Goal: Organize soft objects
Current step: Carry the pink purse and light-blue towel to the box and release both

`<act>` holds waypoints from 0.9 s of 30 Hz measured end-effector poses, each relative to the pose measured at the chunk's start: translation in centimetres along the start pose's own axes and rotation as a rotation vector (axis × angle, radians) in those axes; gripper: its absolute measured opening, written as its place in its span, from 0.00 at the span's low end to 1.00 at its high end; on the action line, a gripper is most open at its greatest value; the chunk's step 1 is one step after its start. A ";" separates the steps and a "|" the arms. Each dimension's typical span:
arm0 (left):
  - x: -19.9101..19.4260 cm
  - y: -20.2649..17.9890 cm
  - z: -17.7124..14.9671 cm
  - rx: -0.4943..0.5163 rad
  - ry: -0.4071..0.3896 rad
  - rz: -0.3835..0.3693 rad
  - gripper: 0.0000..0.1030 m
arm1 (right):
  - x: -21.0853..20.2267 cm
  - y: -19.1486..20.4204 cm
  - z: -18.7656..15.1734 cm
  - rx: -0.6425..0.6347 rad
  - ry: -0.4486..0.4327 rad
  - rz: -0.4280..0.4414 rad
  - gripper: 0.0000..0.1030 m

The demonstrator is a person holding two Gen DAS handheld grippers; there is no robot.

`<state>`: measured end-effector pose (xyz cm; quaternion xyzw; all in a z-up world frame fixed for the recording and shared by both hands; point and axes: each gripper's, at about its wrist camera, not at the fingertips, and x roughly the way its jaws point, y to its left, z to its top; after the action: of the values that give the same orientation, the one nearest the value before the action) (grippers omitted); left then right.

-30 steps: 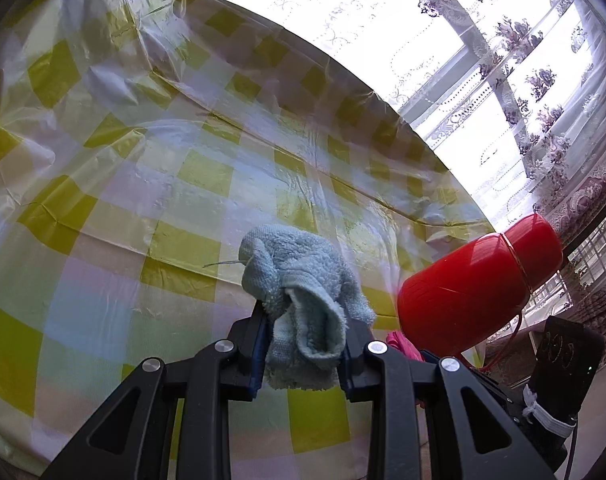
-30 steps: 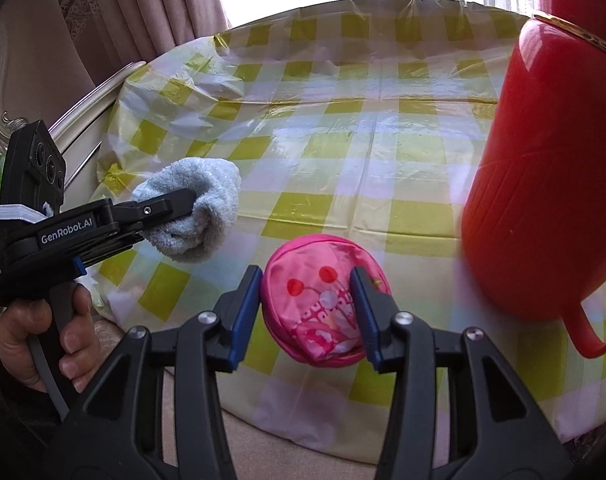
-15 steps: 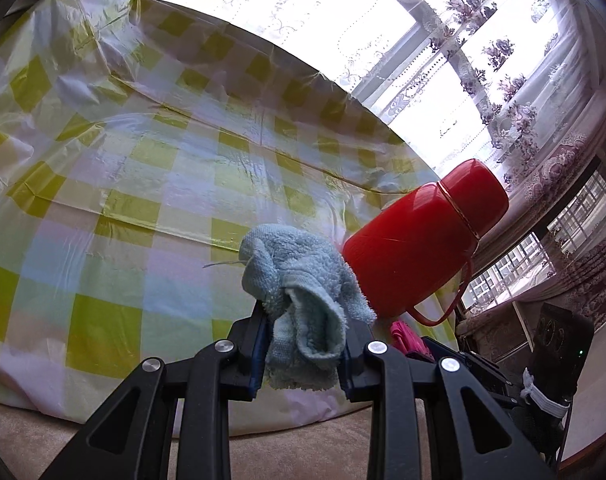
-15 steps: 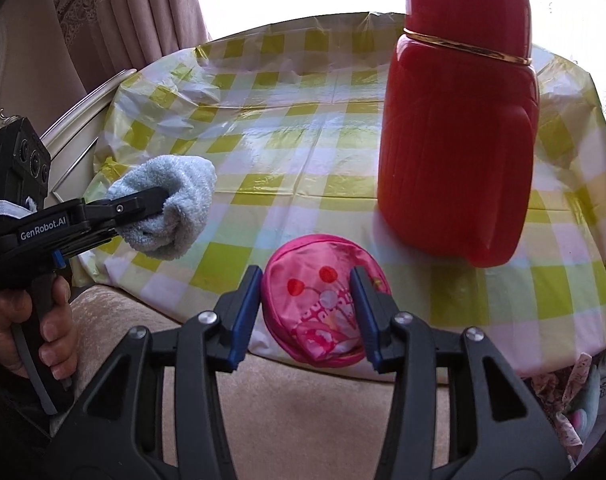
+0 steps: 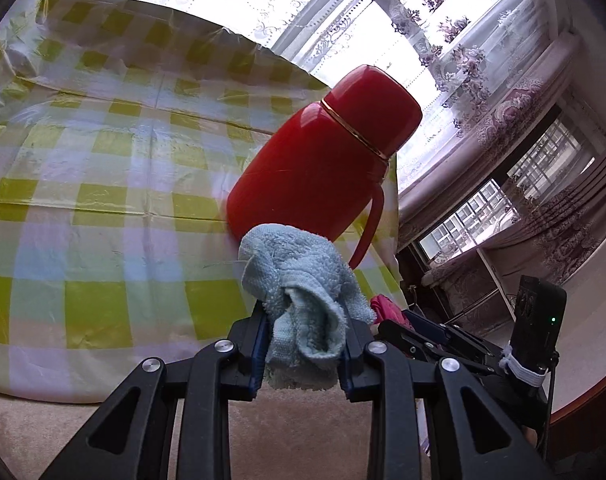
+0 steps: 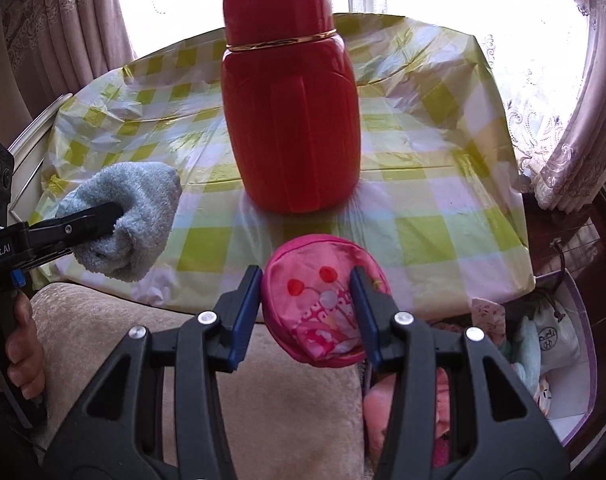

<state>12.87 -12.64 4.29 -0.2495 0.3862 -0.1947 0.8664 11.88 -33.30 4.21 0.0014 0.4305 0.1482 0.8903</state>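
Observation:
My left gripper [image 5: 303,344] is shut on a light blue towel [image 5: 303,292], held in the air in front of the table's near edge; it also shows at the left of the right wrist view [image 6: 127,220]. My right gripper [image 6: 307,312] is shut on a round pink pouch [image 6: 323,300] with red dots, held above the beige sofa edge. A sliver of the pouch [image 5: 385,308] shows in the left wrist view, to the right of the towel.
A tall red thermos [image 6: 289,112] stands on the table with the yellow checked cloth [image 6: 443,168]. A bin of soft toys and pouches [image 6: 543,344] sits on the floor at lower right. A beige sofa [image 6: 103,340] lies below the grippers.
Both grippers have pulled back from the table and away from the thermos, still holding the towel and the pouch. The bin at lower right has come into view.

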 end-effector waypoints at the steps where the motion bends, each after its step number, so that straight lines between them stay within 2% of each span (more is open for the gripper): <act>1: 0.5 -0.8 -0.2 0.011 0.012 -0.015 0.29 | -0.3 -0.8 -0.1 0.012 -0.003 -0.012 0.47; 10: 5.1 -6.7 -2.1 0.091 0.132 -0.114 0.29 | -2.7 -7.0 -1.8 0.102 -0.002 -0.151 0.48; 23: 10.1 -13.4 -5.1 0.186 0.291 -0.200 0.31 | -6.0 -14.0 -4.4 0.192 0.031 -0.340 0.48; 25: 10.7 -14.3 -5.5 0.201 0.311 -0.211 0.38 | -6.5 -14.8 -4.7 0.207 0.035 -0.371 0.49; 27: 11.5 -14.9 -5.9 0.204 0.338 -0.203 0.62 | -6.8 -15.6 -4.9 0.220 0.041 -0.397 0.53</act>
<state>13.38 -32.33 3.04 -0.1619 0.4769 -0.3580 0.7862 8.18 -50.65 4.31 0.0109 0.4541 -0.0777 0.8875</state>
